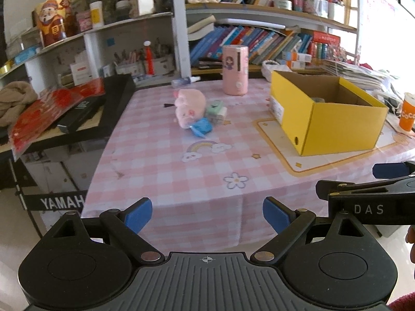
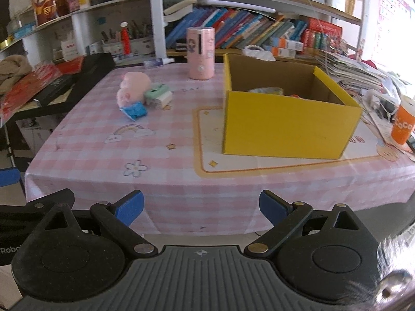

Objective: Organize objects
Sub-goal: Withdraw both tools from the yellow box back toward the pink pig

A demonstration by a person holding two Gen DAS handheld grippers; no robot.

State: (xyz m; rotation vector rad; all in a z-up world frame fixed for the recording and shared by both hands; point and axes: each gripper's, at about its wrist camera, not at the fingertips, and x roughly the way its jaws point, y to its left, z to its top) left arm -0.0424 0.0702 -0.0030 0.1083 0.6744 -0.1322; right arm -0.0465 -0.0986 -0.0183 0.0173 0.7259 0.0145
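left gripper: we see its blue pads spread wide with nothing between them, hanging off the near table edge, well short of the toys.
right gripper: same story, fingers apart and empty, facing the front wall of the box.
yellow box: open top, sitting on the placemat at the right of the table; we judge it's the drop-off spot.
loose pile: pink plush pig, green stamp-like block and blue packet huddle touching one another at mid-table, left of the box, probably waiting to go in.
pink canister: upright at the far edge, apart from the pile.
why both open: we reckon they're set for a first grab, the left one nearer the pile.
hidden: the box walls cover most of its contents; only a pale rim and a red scrap peek out, and we can't name them.
cut off: the orange cup runs off the right edge.
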